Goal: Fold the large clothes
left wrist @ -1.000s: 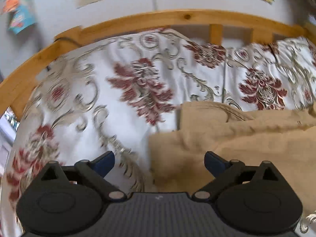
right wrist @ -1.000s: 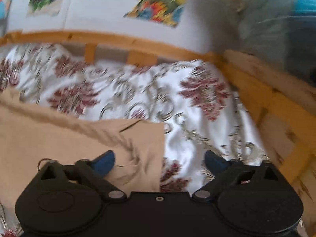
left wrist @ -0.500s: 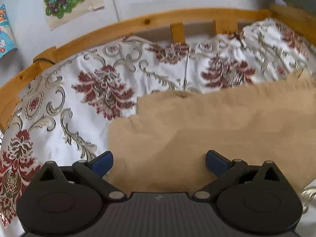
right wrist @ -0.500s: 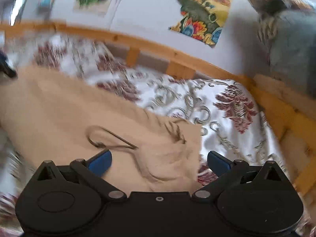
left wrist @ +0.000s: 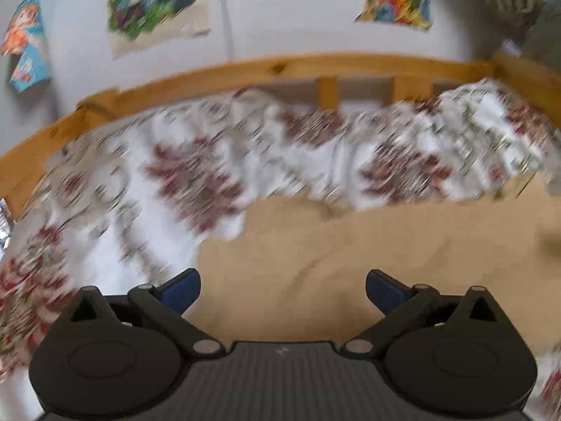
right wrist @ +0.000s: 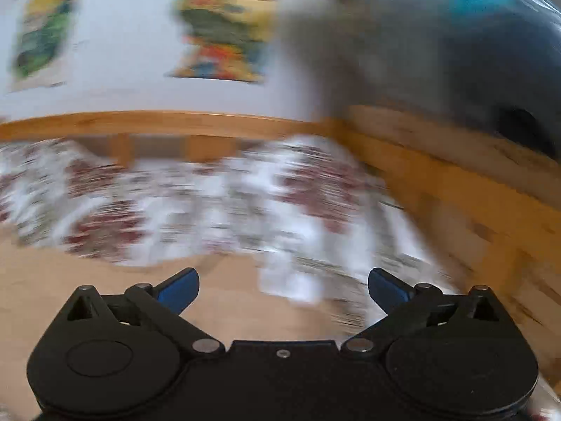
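Ahead of the left gripper (left wrist: 283, 286), a tan garment (left wrist: 368, 256) lies flat on the bed; fingers spread wide, nothing between them. Garment's left edge falls just inside the gripper's left blue fingertip (left wrist: 182, 289) and runs off to the right past the other finger. Beyond it, a white bedspread (left wrist: 196, 172) with dark red floral pattern, blurred. A wooden bed rail (left wrist: 245, 72) curves behind, then a pale wall with posters (left wrist: 154, 3).

Right gripper (right wrist: 283, 286) likewise spread, holding nothing. The tan garment (right wrist: 87, 280) sits under and to the left of its fingers; its right edge appears to end between the two fingertips, though blur makes the line uncertain. Bedspread (right wrist: 308, 196) ahead and to the right. Wooden bed rail (right wrist: 455, 193) angles along the right side. Above it a grey and blue shape, too smeared to identify.

No containers visible in either view.
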### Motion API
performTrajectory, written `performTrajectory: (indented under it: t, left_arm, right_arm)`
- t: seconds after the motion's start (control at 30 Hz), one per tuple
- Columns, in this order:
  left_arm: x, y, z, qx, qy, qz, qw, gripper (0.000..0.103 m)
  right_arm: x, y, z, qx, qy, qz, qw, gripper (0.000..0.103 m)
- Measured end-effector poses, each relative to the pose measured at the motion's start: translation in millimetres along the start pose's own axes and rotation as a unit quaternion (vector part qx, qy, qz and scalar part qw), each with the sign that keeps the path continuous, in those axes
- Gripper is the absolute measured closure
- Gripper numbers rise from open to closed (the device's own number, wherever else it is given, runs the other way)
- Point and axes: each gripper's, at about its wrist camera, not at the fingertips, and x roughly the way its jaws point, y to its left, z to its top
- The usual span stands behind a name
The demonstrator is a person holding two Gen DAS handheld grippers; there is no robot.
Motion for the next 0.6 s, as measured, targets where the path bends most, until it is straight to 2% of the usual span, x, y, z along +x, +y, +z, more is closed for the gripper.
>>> performTrajectory:
  t: [0.07,0.13,0.23,0.27,0.33,0.4,0.5,0.6]
  left_arm:
    - [10.4,-21.8,10.1,-0.004,-0.008,-0.004,1.0,0.0]
    - [31.1,-41.1,11.8,0.001,0.002,-0.009,1.0,0.0]
    - [69.4,-54.4,-2.2,0.019,0.041,0.014,0.9989,0.001]
    - [80.0,-52.8,-9.9,0.015,0.053,0.012,0.9984,0.001]
    - [91.4,-40.6,-24.9,-0.024,0.058,-0.016,0.9979,0.0]
    - [96.5,-29.3,-39.4,-0.05,0.049,-0.041,0.9967,0.0]
    - [95.5,-29.7,-53.3,-0.034,0.021,-0.04,0.9984,0.0]
    - [94.4,-22.2,-42.3,-0.033,0.036,-0.054,0.9974,0.0]
  right_arm:
    - [12.1,38.3,-1.5,-0.009,0.002,0.044,0.999,0.001]
    - [31.6,73.1,-7.0,-0.023,0.016,0.086,0.996,0.001]
    - [57.8,107.8,-21.2,-0.055,0.051,0.091,0.993,0.001]
    - [66.1,113.0,-28.6,-0.062,0.063,0.09,0.992,0.001]
    - [72.2,113.4,-41.8,-0.045,0.076,0.09,0.992,0.001]
    - [70.2,114.7,-52.0,-0.042,0.059,0.088,0.993,0.001]
    - [76.6,117.7,-58.5,-0.043,0.059,0.088,0.993,0.001]
    - [76.0,109.3,-56.7,-0.03,0.066,0.102,0.992,0.001]
